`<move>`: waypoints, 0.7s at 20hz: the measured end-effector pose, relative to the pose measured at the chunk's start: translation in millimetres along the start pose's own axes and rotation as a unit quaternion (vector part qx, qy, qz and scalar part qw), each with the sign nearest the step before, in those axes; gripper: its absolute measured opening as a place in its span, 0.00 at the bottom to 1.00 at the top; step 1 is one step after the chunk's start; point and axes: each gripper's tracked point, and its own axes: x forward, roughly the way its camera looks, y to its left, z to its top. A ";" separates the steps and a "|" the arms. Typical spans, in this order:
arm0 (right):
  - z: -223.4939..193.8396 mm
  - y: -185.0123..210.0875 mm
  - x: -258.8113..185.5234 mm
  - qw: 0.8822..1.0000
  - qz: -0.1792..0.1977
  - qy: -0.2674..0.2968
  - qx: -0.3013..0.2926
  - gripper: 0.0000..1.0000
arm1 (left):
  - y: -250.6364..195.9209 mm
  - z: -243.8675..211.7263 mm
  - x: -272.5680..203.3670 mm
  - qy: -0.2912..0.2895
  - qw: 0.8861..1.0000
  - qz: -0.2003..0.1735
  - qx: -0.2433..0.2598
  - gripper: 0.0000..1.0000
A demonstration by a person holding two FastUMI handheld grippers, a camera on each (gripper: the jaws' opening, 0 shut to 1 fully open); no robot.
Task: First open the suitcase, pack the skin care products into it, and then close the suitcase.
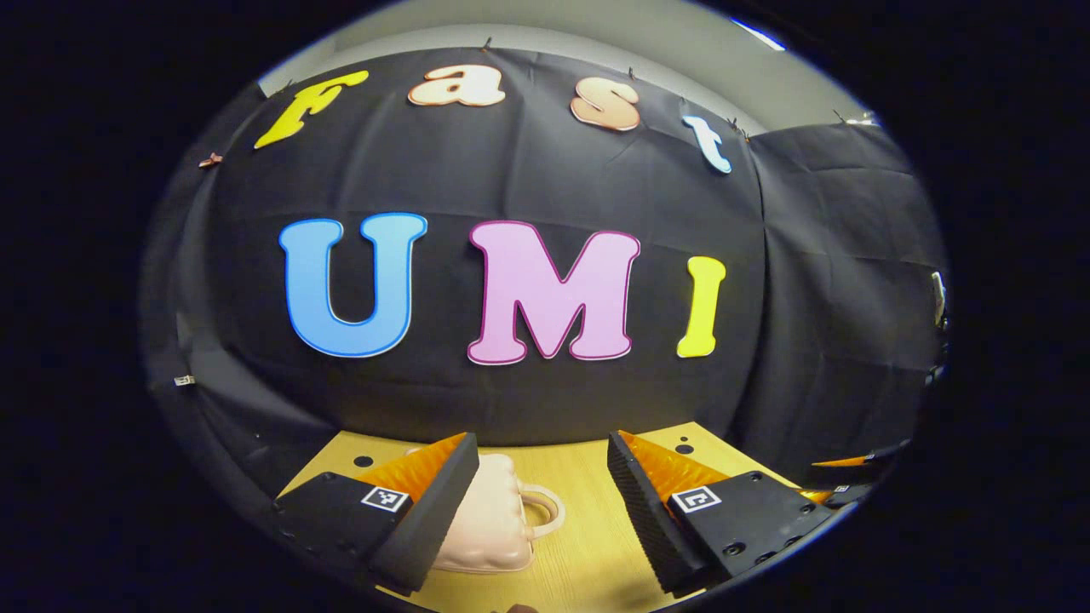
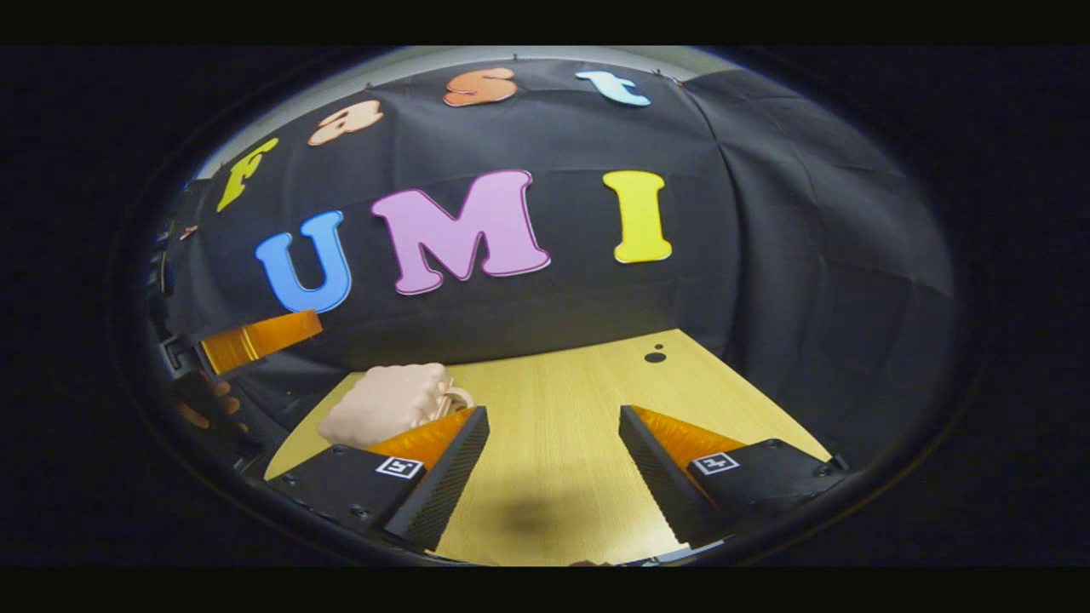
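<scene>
Evidently the opening step is not yet begun: the small pale pink suitcase [image 1: 494, 524] lies closed on the wooden table [image 1: 588, 545], at about 7 o'clock in the left gripper view, and the left gripper [image 1: 541, 502] and right gripper [image 2: 553, 477] are both held above the table with fingers spread apart and nothing between them. Next, a grip on the lid edge or the handle [image 1: 545, 509] is judged to be called for; the suitcase is partly hidden behind a finger in both views, so its latch cannot be made out

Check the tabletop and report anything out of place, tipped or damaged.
Nothing stands out. The pink suitcase lies flat and closed on the wooden table, apparently undamaged. Both hand-held grippers, left and right, are open above the table, touching nothing.
</scene>
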 end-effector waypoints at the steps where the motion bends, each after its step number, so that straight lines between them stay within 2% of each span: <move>1: 6.9 7.0 -10.8 1.000 0.005 -0.016 -0.008 0.98 | 3.0 3.5 -20.2 -0.010 1.000 0.004 -0.003 0.96; 4: 19.0 23.4 -41.0 0.998 0.011 -0.054 -0.030 0.98 | 19.7 -3.3 -65.5 -0.012 1.000 0.017 0.005 0.96; 6: 19.5 31.6 -55.3 0.998 0.017 -0.062 -0.022 0.98 | 24.1 -10.9 -87.5 -0.010 1.000 0.017 0.000 0.96; 14: -8.8 6.8 -63.3 0.999 -0.016 -0.030 -0.008 0.98 | 40.8 -33.4 -106.6 -0.002 0.999 0.028 0.016 0.96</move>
